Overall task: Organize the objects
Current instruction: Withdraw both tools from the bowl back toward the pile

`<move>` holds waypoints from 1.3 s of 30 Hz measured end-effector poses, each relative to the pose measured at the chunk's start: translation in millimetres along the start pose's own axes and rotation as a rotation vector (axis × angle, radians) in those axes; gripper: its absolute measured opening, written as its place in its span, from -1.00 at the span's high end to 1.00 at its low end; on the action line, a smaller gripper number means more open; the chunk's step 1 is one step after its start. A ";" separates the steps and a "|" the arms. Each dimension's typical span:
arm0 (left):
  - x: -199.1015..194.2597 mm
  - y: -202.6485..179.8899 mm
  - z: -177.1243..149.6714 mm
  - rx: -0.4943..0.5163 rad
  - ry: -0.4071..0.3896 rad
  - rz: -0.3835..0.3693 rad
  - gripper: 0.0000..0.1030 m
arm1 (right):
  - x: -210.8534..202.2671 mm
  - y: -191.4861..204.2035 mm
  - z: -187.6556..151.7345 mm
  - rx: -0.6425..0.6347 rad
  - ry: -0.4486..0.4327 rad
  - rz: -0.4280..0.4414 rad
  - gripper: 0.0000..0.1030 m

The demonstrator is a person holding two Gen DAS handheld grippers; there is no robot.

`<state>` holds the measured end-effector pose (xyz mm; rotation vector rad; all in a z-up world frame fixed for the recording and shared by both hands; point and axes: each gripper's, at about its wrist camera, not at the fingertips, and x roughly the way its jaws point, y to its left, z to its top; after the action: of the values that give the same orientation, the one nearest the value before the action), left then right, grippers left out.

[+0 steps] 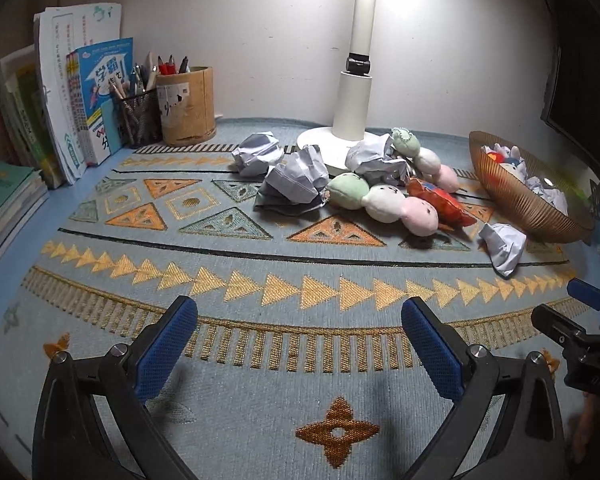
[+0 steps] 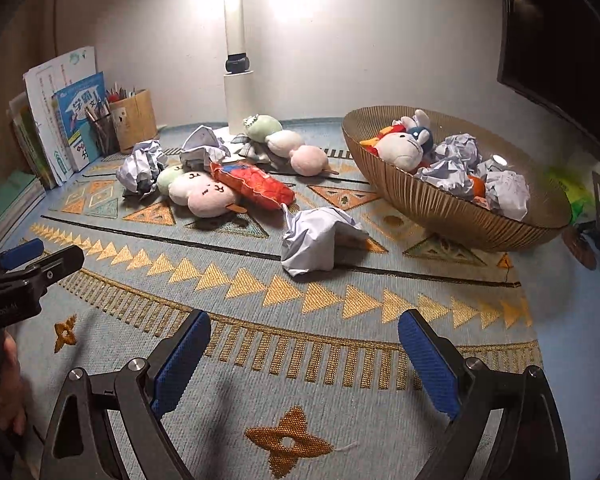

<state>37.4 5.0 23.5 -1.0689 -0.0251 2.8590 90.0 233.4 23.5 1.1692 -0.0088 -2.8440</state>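
My left gripper (image 1: 299, 312) is open and empty above the patterned mat; it also shows at the left edge of the right wrist view (image 2: 40, 254). My right gripper (image 2: 305, 326) is open and empty. A crumpled paper ball (image 2: 316, 240) lies just ahead of it, also seen in the left wrist view (image 1: 504, 246). A ribbed amber bowl (image 2: 440, 208) at the right holds plush toys (image 2: 404, 146) and paper balls (image 2: 504, 190). Two dumpling plush sticks (image 1: 384, 202) (image 1: 424, 158), a red snack bag (image 1: 440, 200) and more paper balls (image 1: 296, 182) lie near the lamp.
A white lamp base (image 1: 350, 120) stands at the back. Books (image 1: 84, 100), a mesh pen cup (image 1: 138, 116) and a bamboo holder (image 1: 186, 106) line the back left. A dark monitor (image 2: 560, 40) hangs at the right. The blue-grey mat (image 1: 260, 264) covers the desk.
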 end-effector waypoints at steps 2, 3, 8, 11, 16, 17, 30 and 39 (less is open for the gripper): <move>-6.4 0.4 -0.7 0.001 -0.027 -0.003 -0.99 | 0.6 -8.1 0.1 0.041 0.006 0.013 -0.83; -8.4 1.6 -0.1 -0.007 -0.034 -0.006 -0.99 | 0.5 -10.3 0.1 0.054 0.006 0.019 -0.83; -5.9 13.0 0.5 -0.067 -0.023 -0.020 -0.99 | 0.1 -7.1 1.1 0.041 0.012 0.020 -0.83; -8.8 12.0 -0.2 -0.066 -0.038 -0.025 -0.99 | 0.7 -7.0 1.0 0.042 0.015 0.023 -0.83; -8.8 8.3 0.1 -0.047 -0.041 -0.032 -0.99 | 6.7 -24.7 1.5 0.142 0.038 0.068 -0.83; -8.7 8.2 0.2 -0.047 -0.040 -0.035 -0.99 | 6.8 -28.5 1.4 0.162 0.036 0.069 -0.83; -8.2 12.1 0.1 -0.070 -0.037 -0.043 -0.99 | 11.1 -31.3 2.4 0.175 0.058 0.048 -0.84; -7.8 14.6 -0.4 -0.080 -0.034 -0.045 -0.99 | 14.6 -38.2 2.0 0.217 0.075 0.058 -0.84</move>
<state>42.4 -10.2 27.6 -1.0202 -0.1651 2.8579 76.0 270.5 13.5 1.2900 -0.3491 -2.8019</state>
